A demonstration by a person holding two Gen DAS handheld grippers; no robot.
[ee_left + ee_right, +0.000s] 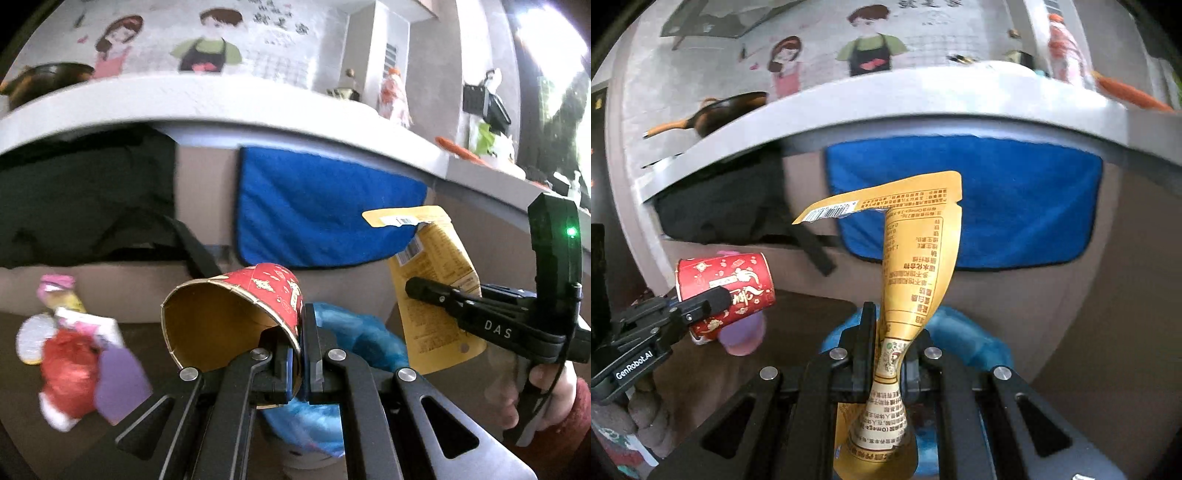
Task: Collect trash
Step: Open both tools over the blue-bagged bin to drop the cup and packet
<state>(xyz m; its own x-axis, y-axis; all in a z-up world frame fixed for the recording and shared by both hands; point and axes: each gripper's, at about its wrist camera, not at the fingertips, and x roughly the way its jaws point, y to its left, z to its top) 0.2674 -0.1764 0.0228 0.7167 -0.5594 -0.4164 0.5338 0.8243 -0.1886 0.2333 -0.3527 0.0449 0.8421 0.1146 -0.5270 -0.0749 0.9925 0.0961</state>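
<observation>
So both tongs are loaded: left tongs (301, 363) pinching the red cup's (236, 314) rim, right tongs (886, 354) pinching the yellow pouch (916, 258), with the blue bag (354, 332) right below both

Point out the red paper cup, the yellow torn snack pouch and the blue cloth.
Red paper cup (273, 284): left wrist view, outer wall.
Yellow torn snack pouch (916, 266): right wrist view, printed middle.
Blue cloth (1027, 206): right wrist view, centre.
</observation>
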